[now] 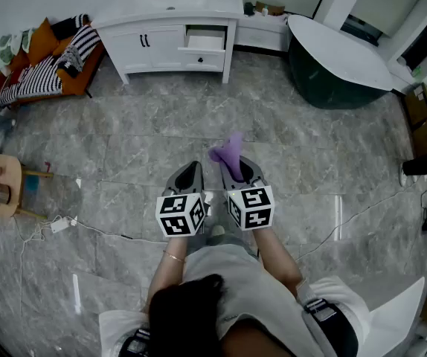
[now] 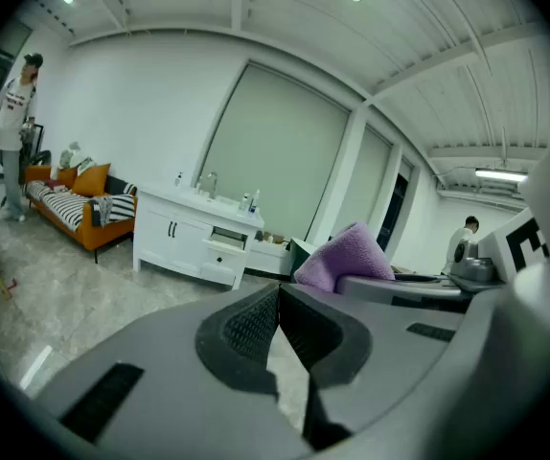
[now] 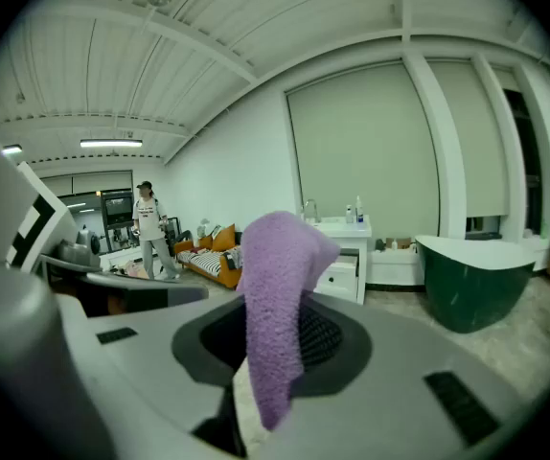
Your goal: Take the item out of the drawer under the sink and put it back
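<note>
The purple cloth (image 3: pixel 277 286) is clamped between the jaws of the right gripper (image 3: pixel 273 353). Its upper part stands up past the jaw tips and one end hangs down between the pads. It is judged light, soft and limp, not fragile; a bunched fold is the place to be gripped. The jaws are only narrowly parted, pressed on the fabric. The left gripper (image 2: pixel 277 329), just beside, is closed on nothing. The open drawer (image 1: pixel 204 42) is seen far ahead of both jaws.
</note>
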`<state>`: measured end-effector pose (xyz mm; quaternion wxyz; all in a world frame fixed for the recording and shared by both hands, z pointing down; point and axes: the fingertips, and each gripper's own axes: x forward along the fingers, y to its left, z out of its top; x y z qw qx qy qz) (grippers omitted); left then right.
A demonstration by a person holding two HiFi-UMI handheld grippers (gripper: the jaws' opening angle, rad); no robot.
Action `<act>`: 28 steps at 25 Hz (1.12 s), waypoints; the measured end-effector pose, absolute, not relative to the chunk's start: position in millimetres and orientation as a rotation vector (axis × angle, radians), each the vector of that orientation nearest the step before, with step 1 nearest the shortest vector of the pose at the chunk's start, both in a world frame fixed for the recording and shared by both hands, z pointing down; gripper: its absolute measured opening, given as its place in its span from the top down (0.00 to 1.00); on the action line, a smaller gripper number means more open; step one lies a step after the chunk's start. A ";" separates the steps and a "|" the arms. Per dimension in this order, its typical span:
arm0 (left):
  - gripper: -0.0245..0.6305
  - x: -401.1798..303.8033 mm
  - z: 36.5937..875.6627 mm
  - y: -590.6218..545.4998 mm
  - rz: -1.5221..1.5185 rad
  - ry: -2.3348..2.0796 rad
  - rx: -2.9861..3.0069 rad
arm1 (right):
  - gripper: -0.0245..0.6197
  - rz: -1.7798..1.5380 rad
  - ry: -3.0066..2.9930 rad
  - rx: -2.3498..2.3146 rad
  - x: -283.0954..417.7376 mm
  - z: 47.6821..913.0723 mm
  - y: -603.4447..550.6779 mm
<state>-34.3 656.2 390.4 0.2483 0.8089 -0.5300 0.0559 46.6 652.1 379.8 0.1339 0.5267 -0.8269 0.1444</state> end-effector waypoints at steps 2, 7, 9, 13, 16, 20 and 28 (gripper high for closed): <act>0.95 -37.2 391.5 655.4 0.155 -1.442 2.205 | 0.81 0.424 -2.392 1.531 43.6 381.8 651.4; 0.96 -42.7 393.4 647.8 0.152 -1.437 2.208 | 0.81 0.452 -2.396 1.552 39.3 382.7 644.1; 0.96 -44.5 392.9 642.1 0.149 -1.432 2.211 | 0.81 0.470 -2.404 1.563 38.0 381.4 638.9; 0.95 -45.8 394.0 625.7 0.154 -1.409 2.236 | 0.81 0.450 -2.395 1.593 35.8 378.7 624.0; 0.96 -48.4 392.9 608.2 0.150 -1.396 2.249 | 0.81 0.437 -2.392 1.607 31.6 375.8 609.3; 0.96 -54.4 384.6 579.2 0.134 -1.381 2.266 | 0.81 0.441 -2.378 1.626 24.3 371.8 582.9; 0.96 -89.9 383.6 530.0 0.131 -1.356 2.301 | 0.81 0.427 -2.372 1.653 -16.1 373.7 537.3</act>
